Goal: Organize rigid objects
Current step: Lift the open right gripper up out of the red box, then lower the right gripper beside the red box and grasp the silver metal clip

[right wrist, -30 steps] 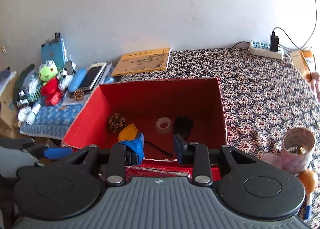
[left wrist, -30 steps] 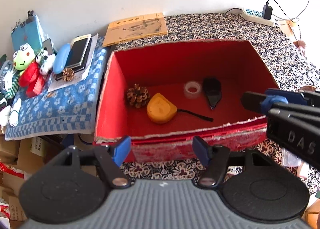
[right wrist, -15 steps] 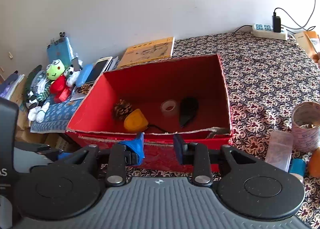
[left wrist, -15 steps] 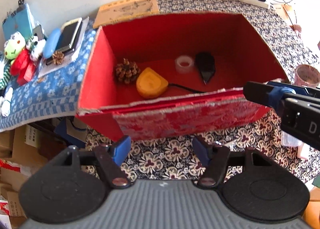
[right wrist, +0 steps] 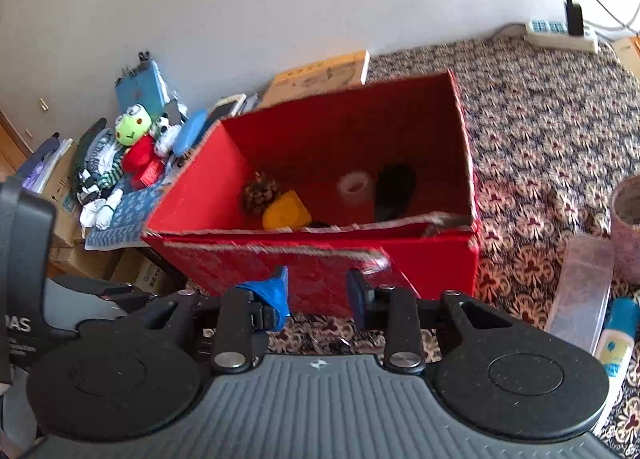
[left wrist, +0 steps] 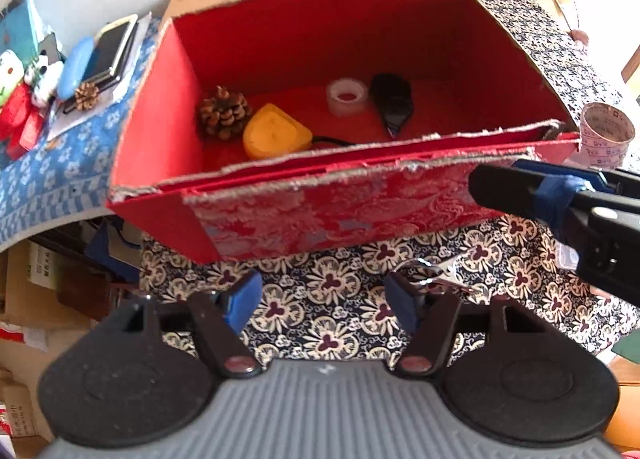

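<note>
A red open box (left wrist: 328,219) stands on the flowered tablecloth; it also shows in the right wrist view (right wrist: 328,279). Inside it lie a pine cone (left wrist: 224,113), an orange tape measure (left wrist: 276,133), a clear tape roll (left wrist: 346,95) and a black object (left wrist: 392,103). My left gripper (left wrist: 322,301) is open and empty, in front of the box's near wall. My right gripper (right wrist: 318,297) is open and empty, also short of the near wall. The right gripper's fingers (left wrist: 532,191) reach in from the right in the left wrist view.
Right of the box are a patterned tape roll (left wrist: 606,133), a clear plastic case (right wrist: 580,287) and a small bottle (right wrist: 616,343). Left of it a blue cloth (left wrist: 52,163) holds plush toys (right wrist: 132,139), phones (left wrist: 114,49) and a small pine cone (left wrist: 86,95). A power strip (right wrist: 560,35) lies at the back.
Both grippers have pulled back from the box and risen; the box now sits farther ahead and more of the flowered cloth shows in front of it. Both stay open and empty.
</note>
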### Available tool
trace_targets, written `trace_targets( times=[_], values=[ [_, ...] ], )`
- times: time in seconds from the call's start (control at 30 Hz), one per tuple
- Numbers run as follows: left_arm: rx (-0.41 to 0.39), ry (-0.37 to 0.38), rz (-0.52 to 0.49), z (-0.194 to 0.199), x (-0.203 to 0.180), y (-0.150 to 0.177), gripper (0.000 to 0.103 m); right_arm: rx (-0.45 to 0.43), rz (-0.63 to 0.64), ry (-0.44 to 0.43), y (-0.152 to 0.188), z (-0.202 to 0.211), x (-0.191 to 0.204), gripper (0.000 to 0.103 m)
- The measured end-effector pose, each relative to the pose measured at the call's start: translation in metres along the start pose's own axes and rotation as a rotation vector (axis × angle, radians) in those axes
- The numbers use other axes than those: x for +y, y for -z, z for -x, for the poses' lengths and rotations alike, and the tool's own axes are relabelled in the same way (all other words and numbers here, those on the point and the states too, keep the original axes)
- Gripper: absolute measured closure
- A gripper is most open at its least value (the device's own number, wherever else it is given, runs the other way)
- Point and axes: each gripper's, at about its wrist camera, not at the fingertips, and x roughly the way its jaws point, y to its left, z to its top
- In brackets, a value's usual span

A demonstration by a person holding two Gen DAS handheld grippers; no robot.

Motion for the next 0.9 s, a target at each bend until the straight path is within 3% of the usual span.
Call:
trace_targets(
  times=[0.3, 0.6, 0.9],
  values=[
    [0.047, 0.158, 0.051, -0.026, 0.011, 0.018, 0.033, 0.086, -0.082, 0.026, 0.014, -0.018, -0.024, 0.089],
    [0.113, 0.291, 0.097, -0.049, 0.010, 0.034, 0.031, 0.165, -0.070, 0.020, 0.022, -0.039, -0.031, 0.089],
    [0.068, 0.388, 0.107, -0.047, 0.010, 0.051, 0.031, 0.223, 0.011, -0.048, 0.017, -0.067, -0.034, 0.089]
  ],
)
